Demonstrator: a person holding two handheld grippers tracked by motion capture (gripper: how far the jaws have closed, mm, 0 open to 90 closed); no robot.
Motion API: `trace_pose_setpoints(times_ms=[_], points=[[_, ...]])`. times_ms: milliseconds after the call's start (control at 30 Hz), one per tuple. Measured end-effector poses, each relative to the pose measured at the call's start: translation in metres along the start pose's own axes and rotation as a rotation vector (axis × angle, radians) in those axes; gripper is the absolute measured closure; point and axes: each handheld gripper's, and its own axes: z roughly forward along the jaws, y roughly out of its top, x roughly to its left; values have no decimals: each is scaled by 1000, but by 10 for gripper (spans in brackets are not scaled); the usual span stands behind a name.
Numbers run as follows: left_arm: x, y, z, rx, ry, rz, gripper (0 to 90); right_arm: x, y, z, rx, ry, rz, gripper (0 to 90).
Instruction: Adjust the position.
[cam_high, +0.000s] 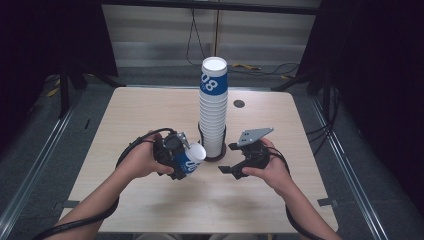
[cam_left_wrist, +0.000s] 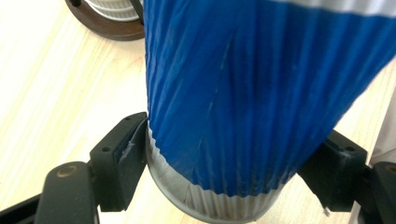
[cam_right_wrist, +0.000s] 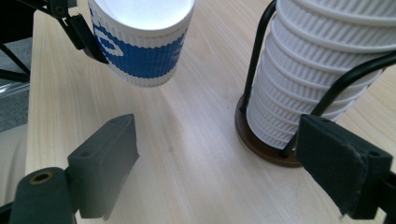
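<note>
Pale wooden table (cam_high: 150, 115), dark room, tall cup stack (cam_high: 214, 107) in a wire holder (cam_high: 216, 155).
Left of the stack: one blue cup (cam_high: 190, 159) clamped near its base by left gripper (cam_high: 176, 161), apparently pulled free, not yet set down. Just right: right gripper (cam_high: 235, 170), jaws wide, empty.

My high view hangs above my side of the counter (cam_high: 150, 115), looking forward and down. My left gripper view sits almost against the blue cup (cam_left_wrist: 252, 93), looking along my jaws. My right gripper view looks low across the counter, close to the cup stack (cam_right_wrist: 322, 60). All three share the blue cup and the stack's base.
</note>
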Motion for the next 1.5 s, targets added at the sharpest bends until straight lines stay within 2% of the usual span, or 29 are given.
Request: trace_pose_setpoints(times_ms=[133, 200, 233, 367, 400, 433, 567, 600, 700, 800, 967, 1000, 1067, 1100, 1167, 1333, 1367, 1467, 1500], points=[[-2, 2, 2, 18, 8, 12, 232, 1, 1, 2, 1, 8, -12, 125], [-3, 3, 3, 16, 0, 19, 233, 3, 2, 3, 2, 14, -11, 125], [-4, 5, 4, 30, -1, 34, 234, 3, 2, 4, 2, 18, -14, 125], [-8, 6, 7, 19, -6, 16, 234, 4, 2, 7, 8, 26, -25, 125], [-7, 7, 7, 35, -8, 39, 234, 5, 2, 7, 8, 30, -27, 125], [-7, 8, 8, 35, -13, 44, 234, 5, 2, 8, 11, 34, -26, 125], [-9, 10, 11, 47, -10, 52, 233, 6, 2, 9, 14, 42, -30, 126], [-10, 10, 11, 43, -14, 41, 234, 6, 2, 9, 14, 43, -35, 126], [-10, 12, 13, 48, -11, 63, 235, 7, 2, 10, 16, 49, -39, 126], [-12, 13, 16, 49, -16, 56, 235, 9, 3, 11, 16, 55, -47, 126], [-13, 17, 19, 59, -17, 84, 235, 11, 6, 14, 8, 69, -56, 127], [-15, 17, 20, 42, -17, 62, 235, 11, 6, 14, 7, 71, -59, 128], [-14, 19, 20, 58, -22, 86, 235, 12, 7, 15, 8, 75, -55, 128], [-15, 19, 20, 61, -24, 78, 235, 12, 7, 15, 7, 78, -55, 128], [-15, 20, 21, 64, -24, 96, 235, 12, 7, 16, 11, 82, -56, 128], [-18, 21, 24, 77, -20, 99, 234, 15, 8, 19, 19, 101, -61, 130], [-18, 23, 25, 80, -27, 118, 234, 15, 9, 20, 19, 104, -64, 130], [-20, 22, 26, 78, -28, 95, 234, 17, 9, 23, 25, 113, -72, 130], [-20, 23, 27, 90, -27, 106, 234, 18, 10, 25, 23, 124, -75, 133]])
